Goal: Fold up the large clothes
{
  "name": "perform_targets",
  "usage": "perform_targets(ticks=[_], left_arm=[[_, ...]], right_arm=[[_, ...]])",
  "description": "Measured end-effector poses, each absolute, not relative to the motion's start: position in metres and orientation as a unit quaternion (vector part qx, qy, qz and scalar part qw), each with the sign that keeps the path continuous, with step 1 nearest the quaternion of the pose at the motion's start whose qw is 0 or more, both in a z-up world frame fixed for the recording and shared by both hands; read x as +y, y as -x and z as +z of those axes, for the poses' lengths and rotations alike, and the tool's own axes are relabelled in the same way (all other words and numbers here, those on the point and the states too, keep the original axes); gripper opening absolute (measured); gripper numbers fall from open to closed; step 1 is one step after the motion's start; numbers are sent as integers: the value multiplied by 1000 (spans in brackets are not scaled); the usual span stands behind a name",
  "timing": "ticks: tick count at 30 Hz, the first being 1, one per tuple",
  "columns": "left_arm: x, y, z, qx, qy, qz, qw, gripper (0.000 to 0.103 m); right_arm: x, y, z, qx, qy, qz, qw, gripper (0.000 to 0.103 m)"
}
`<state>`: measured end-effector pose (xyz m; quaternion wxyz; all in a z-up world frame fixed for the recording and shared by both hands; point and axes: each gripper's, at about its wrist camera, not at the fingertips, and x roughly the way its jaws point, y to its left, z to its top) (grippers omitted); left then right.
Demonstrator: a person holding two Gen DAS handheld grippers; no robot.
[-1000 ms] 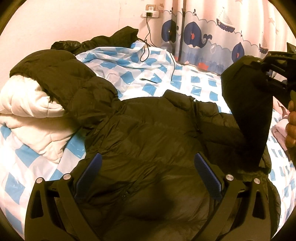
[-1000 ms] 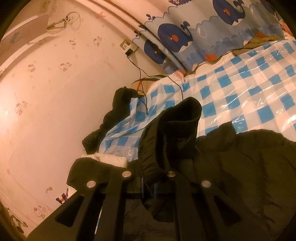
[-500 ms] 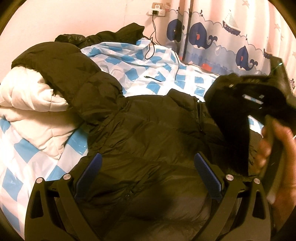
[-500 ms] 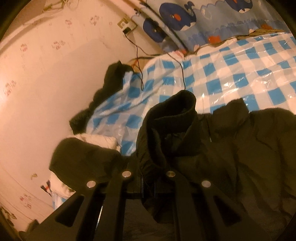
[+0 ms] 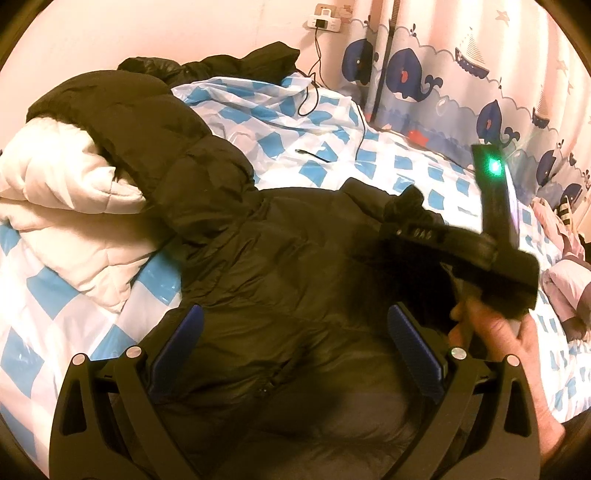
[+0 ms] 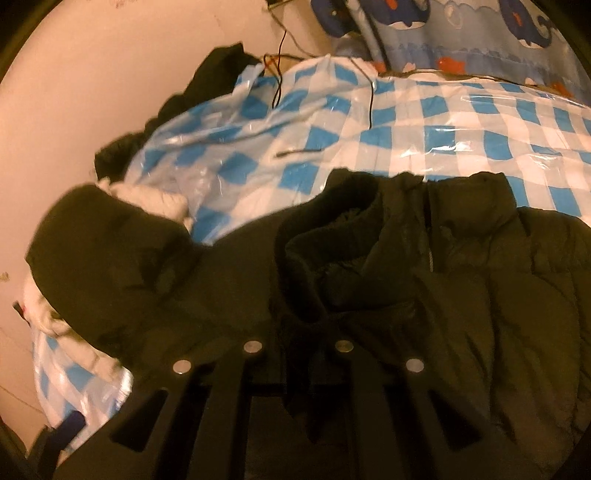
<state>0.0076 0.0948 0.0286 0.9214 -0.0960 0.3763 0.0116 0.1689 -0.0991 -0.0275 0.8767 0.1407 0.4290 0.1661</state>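
Note:
A black puffer jacket (image 5: 288,258) lies face up on the blue-checked plastic sheet (image 5: 314,122). My left gripper (image 5: 295,339) hangs open over its lower body, blue pads (image 5: 181,339) wide apart with nothing pinched. My right gripper (image 6: 299,332) holds the jacket's sleeve cuff (image 6: 325,229) over the chest near the zip; its jaws are opening, with the fabric still between them. From the left wrist view, that gripper (image 5: 443,251) sits low at the jacket's right, held by a hand (image 5: 517,350). The other sleeve (image 5: 129,122) drapes over a white duvet (image 5: 55,192).
A second dark garment (image 5: 240,62) lies bunched against the wall at the back. A black charging cable (image 5: 314,155) trails across the sheet from a wall socket (image 5: 325,24). A whale-print curtain (image 5: 461,74) hangs behind the bed. Pink clothes (image 5: 565,280) lie at the right.
My right gripper has come down and leftward with the sleeve, from raised beside the jacket to low over its chest. The left gripper has stayed put, open.

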Motion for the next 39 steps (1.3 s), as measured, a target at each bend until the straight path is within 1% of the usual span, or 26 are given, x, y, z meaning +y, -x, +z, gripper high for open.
perform_targets(ticks=[5,8,11,12,13,15,16,19,23,25,28,30,33,36,38,39], left_arm=[[100,-9,27,378,102,14,920,96],[106,-10,27,378,108,18,920,96],[120,-11,27,376,122,33,918,96],[129,-12,27,375,133,40,916,96],[136,-12,26,375,142,46,915,96],[151,-12,25,374,162,61,911,96],[161,-12,23,373,177,70,908,96],[183,-13,19,371,216,90,898,96],[196,-13,15,368,240,106,892,96],[196,-12,14,366,239,109,893,96],[189,-13,16,362,220,111,899,96],[186,-13,18,360,209,111,902,96],[181,-14,19,361,202,104,904,96],[181,-15,19,362,201,104,904,96],[181,-14,19,362,201,104,904,96],[180,-15,19,363,201,103,904,96]], right_arm=[[-88,-172,-39,445,-120,162,873,11],[-82,-176,-49,464,-111,162,864,14],[-78,-178,-57,478,-111,170,855,26],[-76,-178,-59,481,-112,172,852,34],[-76,-179,-61,485,-115,176,849,48],[-75,-179,-64,491,-127,187,841,59],[-74,-180,-64,494,-131,193,837,63],[-74,-180,-63,499,-147,207,829,66],[-80,-179,-57,498,-181,225,817,66],[-85,-175,-47,477,-198,233,824,66],[-97,-168,-26,415,-219,226,853,66],[-104,-172,-21,401,-236,208,860,70],[-110,-190,-33,428,-259,181,847,71],[-100,-209,-63,483,-275,188,810,71],[-82,-212,-78,518,-255,213,788,74],[-75,-211,-80,526,-239,226,784,78]])
